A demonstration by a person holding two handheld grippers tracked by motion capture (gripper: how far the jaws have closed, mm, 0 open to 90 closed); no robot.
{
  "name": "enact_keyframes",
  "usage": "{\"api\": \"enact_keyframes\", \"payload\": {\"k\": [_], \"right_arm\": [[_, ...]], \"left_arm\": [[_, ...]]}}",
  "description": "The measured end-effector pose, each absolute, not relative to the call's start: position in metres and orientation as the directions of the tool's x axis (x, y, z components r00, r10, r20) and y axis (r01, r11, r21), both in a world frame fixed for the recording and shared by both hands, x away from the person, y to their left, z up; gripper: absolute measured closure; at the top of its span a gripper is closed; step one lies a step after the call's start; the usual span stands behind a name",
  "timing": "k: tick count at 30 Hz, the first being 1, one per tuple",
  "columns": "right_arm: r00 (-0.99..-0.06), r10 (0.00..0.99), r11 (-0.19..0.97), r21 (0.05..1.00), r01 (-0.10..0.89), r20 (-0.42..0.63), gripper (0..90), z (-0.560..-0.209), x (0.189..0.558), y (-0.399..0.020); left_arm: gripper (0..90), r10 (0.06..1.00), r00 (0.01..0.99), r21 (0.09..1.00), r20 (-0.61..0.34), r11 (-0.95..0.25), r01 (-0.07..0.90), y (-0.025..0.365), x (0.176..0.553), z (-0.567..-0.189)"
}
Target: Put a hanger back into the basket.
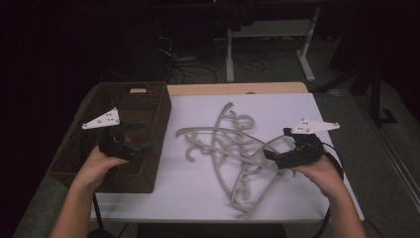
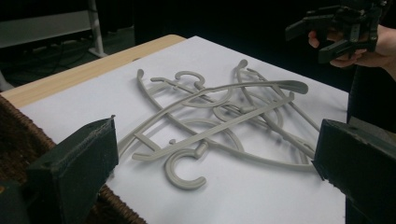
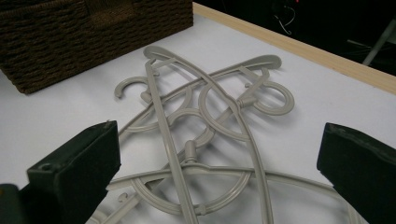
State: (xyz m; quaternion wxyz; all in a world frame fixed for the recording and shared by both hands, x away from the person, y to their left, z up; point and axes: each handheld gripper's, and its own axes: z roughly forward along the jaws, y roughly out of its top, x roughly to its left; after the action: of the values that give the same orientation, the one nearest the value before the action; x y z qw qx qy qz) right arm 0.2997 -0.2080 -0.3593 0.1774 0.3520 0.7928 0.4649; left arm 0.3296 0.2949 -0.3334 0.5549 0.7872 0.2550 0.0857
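Several grey plastic hangers (image 1: 242, 148) lie tangled in a pile on the white tabletop (image 1: 277, 109). My left gripper (image 1: 146, 137) hovers over the right side of a dark woven basket (image 1: 148, 106), jaws wide apart and pointing at the pile. From the left gripper view, the hangers (image 2: 261, 85) lie ahead of the open left gripper (image 2: 215, 163). My right gripper (image 1: 275, 143) is held just above the pile's right edge, open and with nothing in it. In the right gripper view the hangers (image 3: 164, 121) lie below the open right gripper (image 3: 217, 158).
The basket (image 3: 70, 32) takes up the table's left end, and I cannot see anything inside it. A wooden strip (image 1: 237, 88) borders the far edge of the table. Beyond it are desk legs (image 1: 229, 54) and cables on a dark floor. The other hand's gripper (image 2: 306, 44) is at the top right of the left gripper view.
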Motion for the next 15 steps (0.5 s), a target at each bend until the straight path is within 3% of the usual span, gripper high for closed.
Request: {"api": "enact_keyframes", "payload": {"k": [15], "right_arm": [[-0.67,0.74,0.329,0.836,0.438,0.06,0.0,-0.382,0.289,-0.212]], "left_arm": [[0.0,0.464,0.869,0.911,-0.173,-0.261,0.321,0.253,0.335,-0.325]]}}
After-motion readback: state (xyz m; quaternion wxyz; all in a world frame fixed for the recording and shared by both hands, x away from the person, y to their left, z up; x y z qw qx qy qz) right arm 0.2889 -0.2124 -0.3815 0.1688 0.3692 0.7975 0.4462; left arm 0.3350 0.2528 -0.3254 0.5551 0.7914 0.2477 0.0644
